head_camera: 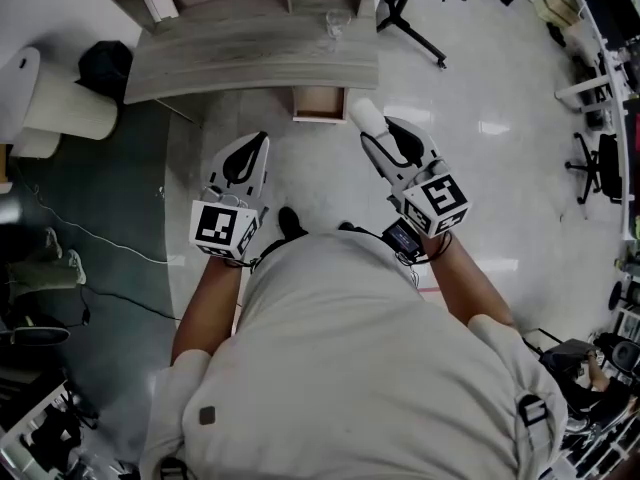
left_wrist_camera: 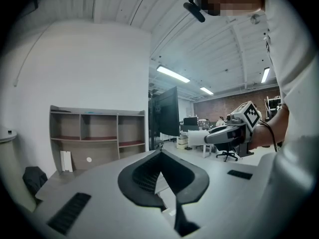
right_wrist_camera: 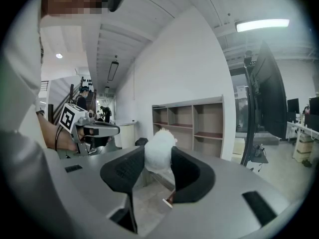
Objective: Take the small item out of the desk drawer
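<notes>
The grey wood-grain surface (head_camera: 250, 58) ends in a long straight front edge. Under this edge the small brown wooden drawer (head_camera: 319, 102) stands pulled open toward the person. Its inside shows only bare brown bottom. In front of the surface the glossy pale floor (head_camera: 300, 183) gives wide open room for both tools. At the left it meets a dark carpet (head_camera: 90, 198), and a black chair base (head_camera: 412, 13) stands to the right of the surface.

The small white fluffy item (head_camera: 366, 115) is outside the drawer, just beside its front right corner in the head view. The right tool (head_camera: 374, 136) has it: in the right gripper view the two black ribbed pads (right_wrist_camera: 128, 169) are partly apart and press on the item (right_wrist_camera: 159, 146) from both sides. Its soft rounded top rises above the tips of the right tool (right_wrist_camera: 158, 159).

The left tool (head_camera: 255, 146) hangs over the floor, well apart from the drawer and the item. In the left gripper view its jaws meet at the tips (left_wrist_camera: 160, 154) and nothing is between them.

Both tools have smooth grey-white plastic bodies. Behind the surface an open wooden shelf unit (left_wrist_camera: 97, 133) stands against a white wall.
</notes>
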A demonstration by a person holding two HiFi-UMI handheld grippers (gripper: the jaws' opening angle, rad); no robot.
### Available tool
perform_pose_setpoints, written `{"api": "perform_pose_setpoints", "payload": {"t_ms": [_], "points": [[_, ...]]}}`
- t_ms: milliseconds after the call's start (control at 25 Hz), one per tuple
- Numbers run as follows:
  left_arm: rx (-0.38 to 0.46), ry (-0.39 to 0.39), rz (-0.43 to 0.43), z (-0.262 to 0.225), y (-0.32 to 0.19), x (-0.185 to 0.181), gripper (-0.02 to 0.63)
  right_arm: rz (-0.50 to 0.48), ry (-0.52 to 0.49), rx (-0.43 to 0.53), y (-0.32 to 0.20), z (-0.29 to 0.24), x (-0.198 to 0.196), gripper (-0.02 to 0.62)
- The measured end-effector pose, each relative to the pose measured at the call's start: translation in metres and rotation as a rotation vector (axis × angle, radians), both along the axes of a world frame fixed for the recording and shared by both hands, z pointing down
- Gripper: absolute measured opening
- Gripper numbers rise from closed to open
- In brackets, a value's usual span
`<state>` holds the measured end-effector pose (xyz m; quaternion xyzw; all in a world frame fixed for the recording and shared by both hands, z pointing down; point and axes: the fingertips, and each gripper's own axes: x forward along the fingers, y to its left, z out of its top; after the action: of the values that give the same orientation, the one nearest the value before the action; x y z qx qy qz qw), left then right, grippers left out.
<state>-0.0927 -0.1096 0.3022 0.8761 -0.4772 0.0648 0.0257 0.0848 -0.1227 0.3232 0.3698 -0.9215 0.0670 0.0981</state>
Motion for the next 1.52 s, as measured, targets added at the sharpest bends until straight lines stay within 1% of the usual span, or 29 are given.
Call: {"api": "perform_pose_setpoints", "payload": {"t_ms": [120, 400, 600, 840, 1080, 1200, 1320, 1520], "points": [[-0.016, 0.001, -0.022, 0.006, 0.008, 0.027, 0.015, -0.038, -0.007, 0.019, 0.009, -0.002, 0.026, 0.178], [-0.022, -0.020, -0.073, 0.007, 0.034, 0.080, 0.015, -0.103, -0.037, 0.048, 0.033, -0.002, 0.077, 0.179], [-0.029, -0.027, -0.101, 0.011, 0.055, 0.102, 0.015, -0.149, -0.044, 0.038, 0.051, 0.010, 0.094, 0.179], [-0.033, -0.067, -0.087, 0.016, 0.079, 0.116, 0.015, -0.154, -0.047, 0.036, 0.073, 0.015, 0.101, 0.178], [-0.035, -0.067, -0.062, 0.017, 0.104, 0.111, 0.015, -0.145, -0.054, 0.040, 0.100, 0.017, 0.092, 0.179], [-0.035, -0.045, -0.057, 0.018, 0.119, 0.103, 0.015, -0.127, -0.050, 0.034, 0.118, 0.017, 0.087, 0.178], [-0.032, -0.046, -0.043, 0.014, 0.137, 0.091, 0.015, -0.111, -0.045, 0.036, 0.139, 0.014, 0.076, 0.179], [-0.021, -0.033, -0.022, 0.010, 0.167, 0.059, 0.015, -0.092, -0.038, 0.049, 0.174, 0.011, 0.044, 0.179]]}}
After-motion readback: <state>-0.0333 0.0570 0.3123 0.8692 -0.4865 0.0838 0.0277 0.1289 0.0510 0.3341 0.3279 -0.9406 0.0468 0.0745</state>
